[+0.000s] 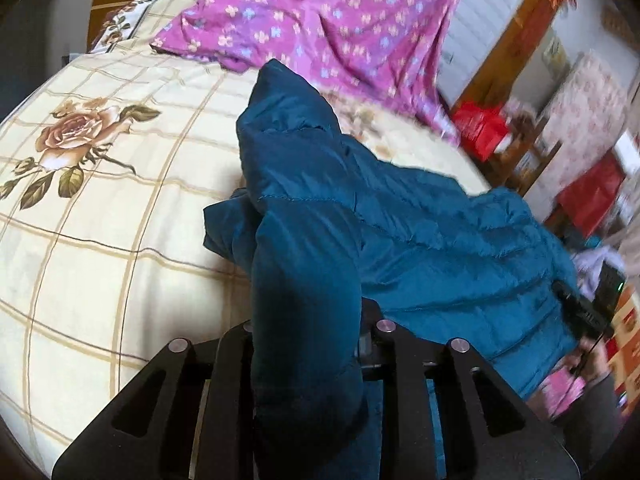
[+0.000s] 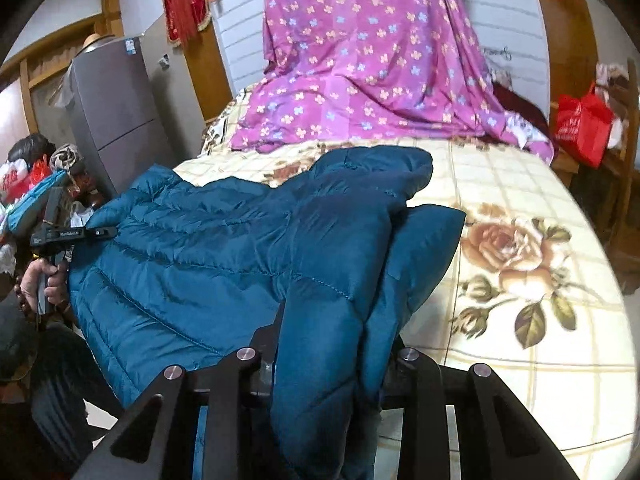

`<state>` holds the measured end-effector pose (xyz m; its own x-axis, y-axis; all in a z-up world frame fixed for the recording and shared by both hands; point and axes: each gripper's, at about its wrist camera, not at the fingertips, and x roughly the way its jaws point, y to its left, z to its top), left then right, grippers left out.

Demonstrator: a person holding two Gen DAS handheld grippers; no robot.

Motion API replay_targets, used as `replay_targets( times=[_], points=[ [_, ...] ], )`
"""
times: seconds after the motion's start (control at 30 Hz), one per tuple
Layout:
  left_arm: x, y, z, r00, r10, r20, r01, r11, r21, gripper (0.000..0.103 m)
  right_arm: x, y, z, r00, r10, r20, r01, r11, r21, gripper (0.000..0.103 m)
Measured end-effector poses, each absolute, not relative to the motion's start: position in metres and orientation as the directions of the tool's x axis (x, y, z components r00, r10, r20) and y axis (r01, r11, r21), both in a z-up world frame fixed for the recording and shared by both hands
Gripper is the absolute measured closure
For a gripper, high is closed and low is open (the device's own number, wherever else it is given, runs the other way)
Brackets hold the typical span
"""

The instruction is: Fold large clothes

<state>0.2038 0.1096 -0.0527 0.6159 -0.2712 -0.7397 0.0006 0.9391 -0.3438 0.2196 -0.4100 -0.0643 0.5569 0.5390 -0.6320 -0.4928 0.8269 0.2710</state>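
While both tools, left (image 1: pixel 308 340) and right (image 2: pixel 328 360), clench the teal jacket (image 2: pixel 208 248) over the bed (image 2: pixel 520 380), folding seems barely begun.

Teal quilted puffer jacket (image 2: pixel 208 248), shiny and stitched in bands, spread rumpled across the near part of the bed (image 2: pixel 520 184), partly lifted at two bunched ends, one side hanging past the bed's edge.
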Motion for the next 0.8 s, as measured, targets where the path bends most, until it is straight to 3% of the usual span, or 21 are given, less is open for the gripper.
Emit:
replay_targets(
  times=[0.1,0.13,0.17,0.3,0.47,0.6,0.7,0.8],
  points=[
    [0.211,0.110,-0.084,0.567,-0.213,-0.796,-0.048,0.956,-0.290,0.059,0.238,-0.413,-0.110,0.461,0.509,-0.727,-0.395,0.851,0.346,0.044],
    [0.210,0.113,-0.090,0.570,-0.213,-0.794,-0.062,0.952,-0.299,0.052,0.243,-0.416,-0.126,0.422,0.490,-0.763,-0.339,0.866,0.368,0.029],
    [0.208,0.116,-0.091,0.581,-0.215,-0.785,-0.068,0.948,-0.310,0.051,0.244,-0.427,-0.138,0.402,0.488,-0.775,-0.267,0.872,0.410,0.021],
    [0.205,0.123,-0.087,0.582,-0.214,-0.785,-0.061,0.951,-0.304,0.046,0.227,-0.457,-0.128,0.461,0.482,-0.745,-0.175,0.873,0.456,0.021],
    [0.194,0.137,-0.067,0.622,-0.166,-0.766,-0.093,0.955,-0.282,0.046,0.197,-0.468,-0.087,0.568,0.312,-0.762,-0.124,0.947,0.296,0.021],
    [0.173,0.145,-0.034,0.725,-0.041,-0.688,-0.189,0.948,-0.256,0.046,0.184,-0.443,-0.051,0.637,0.272,-0.721,-0.154,0.962,0.227,0.021],
    [0.161,0.127,-0.021,0.767,-0.083,-0.636,-0.132,0.950,-0.282,0.046,0.178,-0.414,-0.037,0.693,0.265,-0.671,-0.190,0.964,0.185,0.021],
    [0.167,0.095,-0.031,0.738,-0.151,-0.658,-0.048,0.961,-0.274,0.046,0.184,-0.390,-0.043,0.713,0.286,-0.641,-0.221,0.958,0.181,0.021]
  ],
)
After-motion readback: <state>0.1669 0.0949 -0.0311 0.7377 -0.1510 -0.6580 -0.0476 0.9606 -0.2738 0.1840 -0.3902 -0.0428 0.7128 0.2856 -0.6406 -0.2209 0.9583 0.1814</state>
